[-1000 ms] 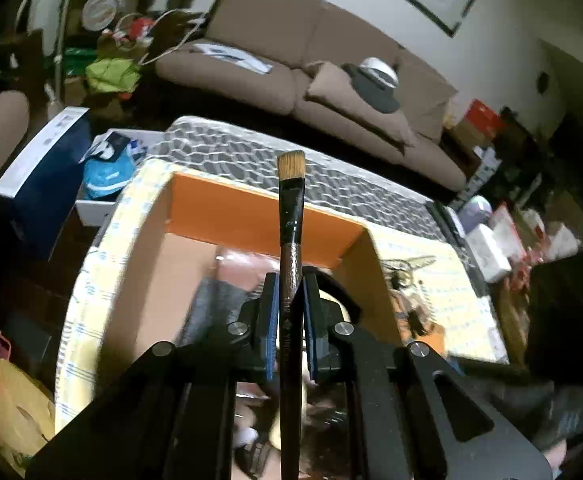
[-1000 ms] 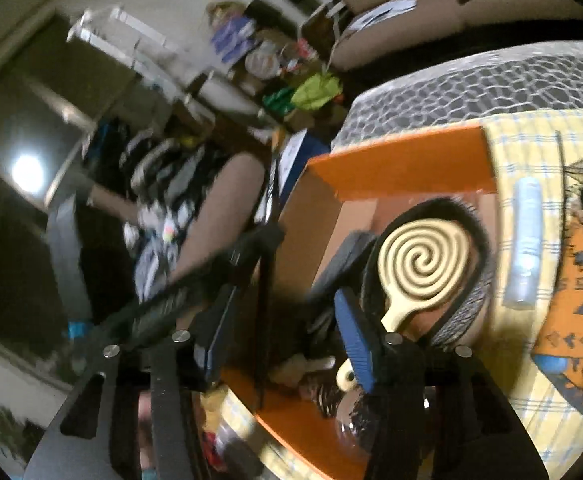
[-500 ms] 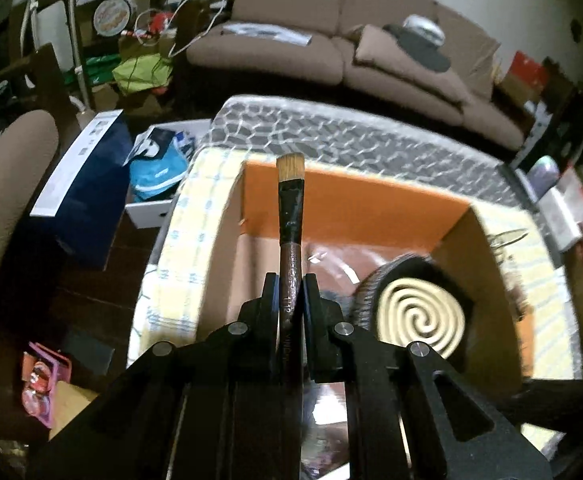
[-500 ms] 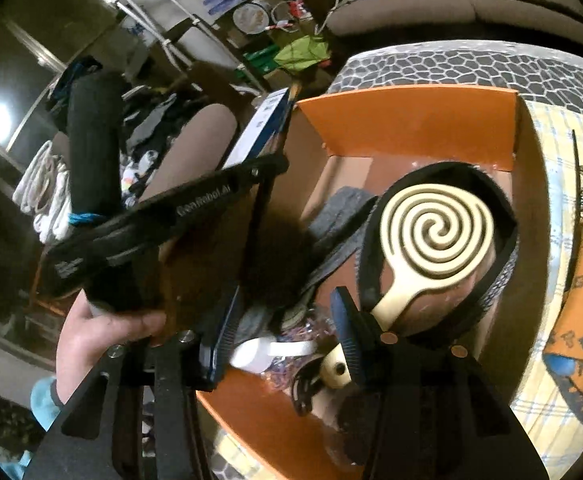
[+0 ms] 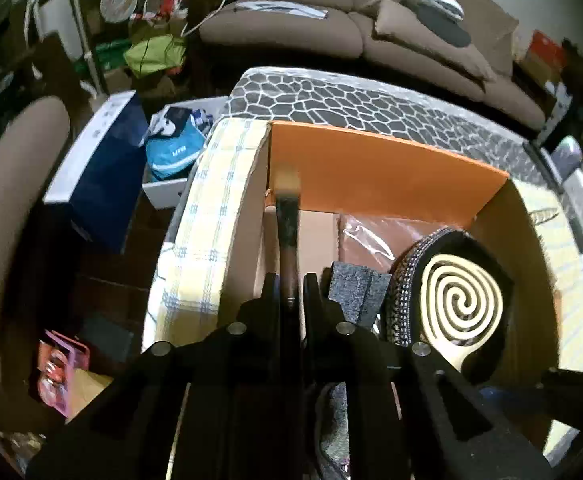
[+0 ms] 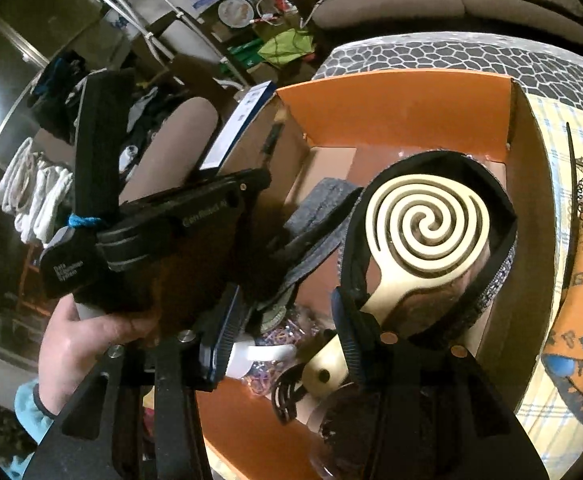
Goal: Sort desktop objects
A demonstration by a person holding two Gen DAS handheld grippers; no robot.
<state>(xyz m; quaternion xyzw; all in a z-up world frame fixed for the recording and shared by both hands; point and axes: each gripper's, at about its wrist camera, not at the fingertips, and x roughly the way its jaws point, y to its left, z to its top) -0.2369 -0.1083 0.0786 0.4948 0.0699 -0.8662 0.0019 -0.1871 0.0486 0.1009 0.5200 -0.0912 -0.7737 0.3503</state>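
Observation:
My left gripper (image 5: 291,284) hangs over the left end of an orange cardboard box (image 5: 371,172), pointing steeply down. A dark-handled paintbrush (image 5: 287,216) with a tan tip stands between its jaws, blurred. The jaws are opening, and a thin gap shows beside the handle. In the box lie a cream spiral hairbrush (image 5: 461,304), a black studded band (image 5: 401,280) and a grey felt piece (image 5: 355,292). My right gripper (image 6: 285,332) stands open above the box's near side, with nothing gripped; the hairbrush (image 6: 425,228) lies just beyond it. A hand (image 6: 91,332) holds the left gripper's body.
The box (image 6: 391,108) sits on a yellow checked cloth (image 5: 207,208). An orange patterned cloth (image 6: 579,320) lies to its right. A blue carton (image 5: 99,168) and a white bin (image 5: 175,152) stand on the floor at left. A brown sofa (image 5: 291,28) is behind.
Both grippers have tipped down and sunk closer over the box. The left jaws have parted slightly and the paintbrush has slid lower between them, now blurred.

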